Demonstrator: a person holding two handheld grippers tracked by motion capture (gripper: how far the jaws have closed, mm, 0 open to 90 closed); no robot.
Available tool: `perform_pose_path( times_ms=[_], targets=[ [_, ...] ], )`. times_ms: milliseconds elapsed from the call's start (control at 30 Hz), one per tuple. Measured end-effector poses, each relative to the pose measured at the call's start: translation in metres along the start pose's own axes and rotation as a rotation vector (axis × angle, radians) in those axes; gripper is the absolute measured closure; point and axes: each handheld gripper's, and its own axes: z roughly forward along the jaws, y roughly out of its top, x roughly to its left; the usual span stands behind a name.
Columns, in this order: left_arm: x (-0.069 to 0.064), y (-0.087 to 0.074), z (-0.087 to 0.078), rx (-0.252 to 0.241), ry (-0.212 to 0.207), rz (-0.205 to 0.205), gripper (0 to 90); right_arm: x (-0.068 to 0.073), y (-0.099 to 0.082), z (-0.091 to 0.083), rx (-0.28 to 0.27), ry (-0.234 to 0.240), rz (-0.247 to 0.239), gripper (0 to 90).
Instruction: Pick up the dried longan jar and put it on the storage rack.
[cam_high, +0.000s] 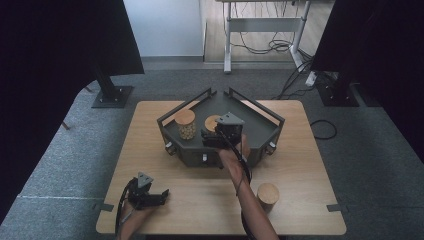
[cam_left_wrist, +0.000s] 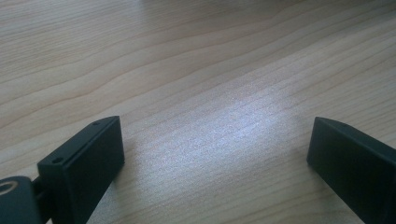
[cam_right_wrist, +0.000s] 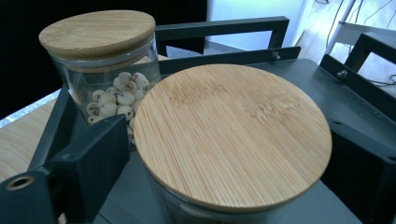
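Observation:
In the dark three-sided tray stand two glass jars with round wooden lids. The left jar holds pale beans. My right gripper reaches into the tray, one jaw on each side of the second jar. Its broad lid hides the glass below, and the jaws stand wide and do not press on it. My left gripper rests open near the table's front left, with bare wood between its jaws.
A third jar with a wooden lid stands on the table at the front right, beside my right forearm. The tray has raised rails along its back edges. Black stands and cables lie on the floor beyond the table.

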Motion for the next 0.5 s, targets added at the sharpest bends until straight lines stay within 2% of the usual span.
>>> perform_pose_path(
  times_ms=[500],
  targets=[
    [0.0, 0.0, 0.0, 0.0, 0.0, 0.0, 3.7, -0.0016, -0.0037, -0.0053, -0.007, -0.018, 0.029, 2.3]
  ],
)
